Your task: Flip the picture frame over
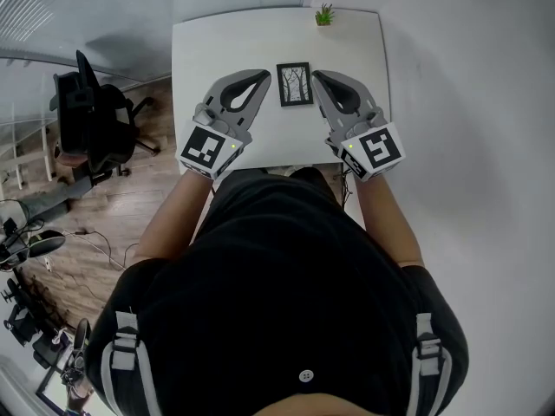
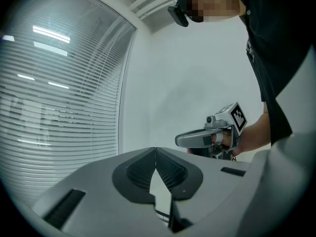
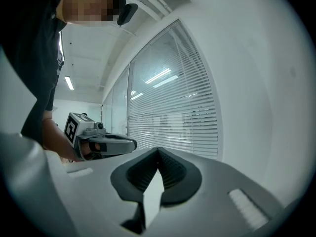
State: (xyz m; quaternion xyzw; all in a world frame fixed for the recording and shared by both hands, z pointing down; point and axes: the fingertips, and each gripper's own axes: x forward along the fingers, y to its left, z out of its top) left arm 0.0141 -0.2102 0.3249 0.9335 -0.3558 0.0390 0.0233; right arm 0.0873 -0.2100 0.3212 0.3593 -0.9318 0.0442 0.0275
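The left gripper (image 1: pixel 266 74) is clenched. In its own view the two grey jaws meet along their ribbed black pads with nothing between them. The right gripper (image 1: pixel 316 75) is clenched in the same way and is also empty. Both point level, away from the person, over the white rectangular table (image 1: pixel 225 42).

The small black-framed picture of bare trees (image 1: pixel 294 84) lies flat on the table with its picture side up. It sits between the two grippers' tips, just to the right of the left gripper's tip and just to the left of the right gripper's tip. Neither gripper holds it, and whether either tip touches its edge cannot be told.

A small green potted plant (image 1: pixel 324 14) stands at the table's far edge, beyond the right gripper's tip and well apart from it. A black office chair (image 1: pixel 91 120) stands on the wooden floor (image 1: pixel 130 224), well to the left of the left gripper. In each gripper view the other gripper shows off to the side, held in the person's hand, with slatted window blinds (image 2: pixel 59 107) behind.
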